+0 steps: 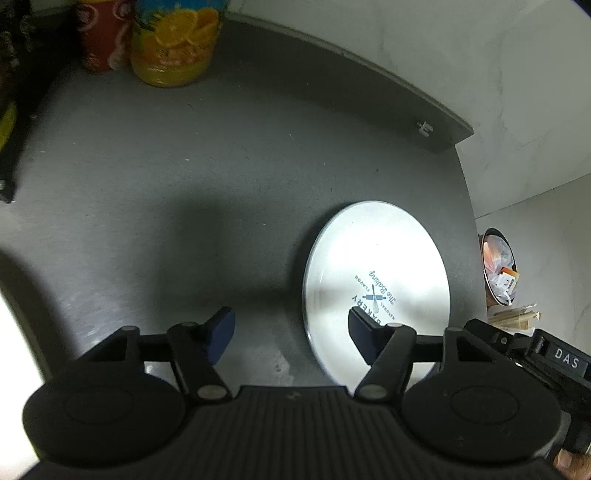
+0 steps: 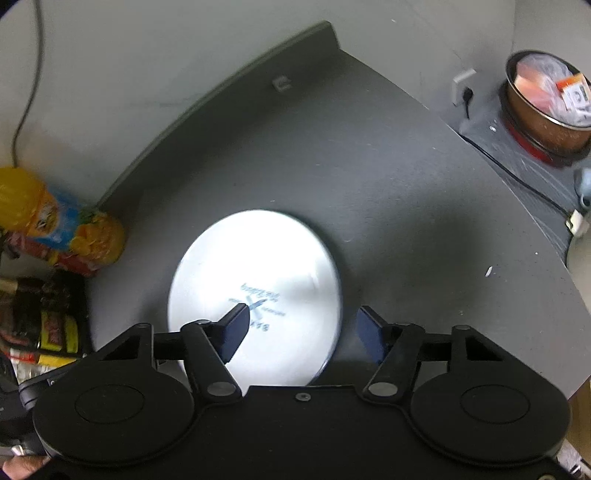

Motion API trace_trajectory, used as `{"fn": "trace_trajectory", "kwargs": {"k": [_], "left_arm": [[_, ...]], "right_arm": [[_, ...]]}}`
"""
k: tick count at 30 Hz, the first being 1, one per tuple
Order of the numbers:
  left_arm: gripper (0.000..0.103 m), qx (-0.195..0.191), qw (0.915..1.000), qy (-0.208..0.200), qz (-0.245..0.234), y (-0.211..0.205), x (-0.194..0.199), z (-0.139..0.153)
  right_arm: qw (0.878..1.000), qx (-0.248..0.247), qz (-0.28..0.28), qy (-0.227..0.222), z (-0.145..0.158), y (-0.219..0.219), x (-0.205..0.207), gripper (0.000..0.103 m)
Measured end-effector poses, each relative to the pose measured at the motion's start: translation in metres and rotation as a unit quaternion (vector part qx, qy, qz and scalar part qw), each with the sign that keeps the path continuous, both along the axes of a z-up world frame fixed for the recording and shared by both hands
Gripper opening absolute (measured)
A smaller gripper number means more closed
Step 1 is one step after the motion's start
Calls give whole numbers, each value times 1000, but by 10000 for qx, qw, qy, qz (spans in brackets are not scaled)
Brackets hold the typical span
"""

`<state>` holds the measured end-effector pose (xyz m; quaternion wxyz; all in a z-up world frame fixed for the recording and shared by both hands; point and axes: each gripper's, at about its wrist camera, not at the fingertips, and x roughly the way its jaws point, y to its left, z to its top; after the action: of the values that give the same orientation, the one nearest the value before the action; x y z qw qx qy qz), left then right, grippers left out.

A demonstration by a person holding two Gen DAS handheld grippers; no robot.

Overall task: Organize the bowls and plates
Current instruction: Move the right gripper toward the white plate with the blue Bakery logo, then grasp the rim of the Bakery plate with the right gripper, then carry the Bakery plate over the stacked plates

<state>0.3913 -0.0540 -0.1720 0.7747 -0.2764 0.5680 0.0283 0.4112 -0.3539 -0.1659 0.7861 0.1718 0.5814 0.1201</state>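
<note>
A white plate [image 1: 376, 266] with blue bakery lettering lies flat on the dark grey counter [image 1: 207, 177], near its right edge. My left gripper [image 1: 291, 328] hovers open above the counter, its right finger over the plate's near rim and its left finger over bare counter. In the right wrist view the same plate [image 2: 258, 266] lies below my right gripper [image 2: 301, 328], which is open: its left finger is over the plate's middle, its right finger past the plate's right rim. Neither gripper holds anything.
A yellow orange-drink bottle [image 1: 173, 40] and a red can [image 1: 103, 33] stand at the counter's back left, also seen as the bottle [image 2: 66, 225] beside snack packets [image 2: 48, 325]. A copper bowl [image 2: 546, 107] with wrappers sits off the counter at right. A wall runs behind.
</note>
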Motion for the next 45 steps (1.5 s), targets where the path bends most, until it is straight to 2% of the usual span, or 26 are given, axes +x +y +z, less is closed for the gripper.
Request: {"fn": "trace_trajectory", "kwargs": {"k": [5,11,14,19,21,22,24,33,45], "left_arm": [[47,-133,9998,155,-66,-2,15,-13],[32,-291,9993,225,-63,-5,24,-23],[25,-323,9991,272,-54,-5,25,-27],[17,-374,9985,394,-23,-5,28,-36],[11,-432,9982,403,-36,-5,29,-39],[9,-472,9981,388,-51,-6,30,-40],[9,-418,9985,340,-125,-8,30,-39],[8,-332,9994,36,-42,-4,24,-23],[8,-185,9987,-352,322,10,-2,11]], "right_arm": [[9996,65,-54,284,-15,-4,13,45],[9990,-244,185,317,-24,2,23,43],[9983,-245,339,415,-30,7,27,37],[9958,-365,499,670,-42,12,32,32],[9945,-477,530,761,-47,13,34,23],[9943,-450,576,772,-50,13,34,21],[9948,-311,616,744,-51,13,34,15],[9966,-76,791,238,-30,8,26,9],[9940,125,1052,-257,-1,20,17,9]]}}
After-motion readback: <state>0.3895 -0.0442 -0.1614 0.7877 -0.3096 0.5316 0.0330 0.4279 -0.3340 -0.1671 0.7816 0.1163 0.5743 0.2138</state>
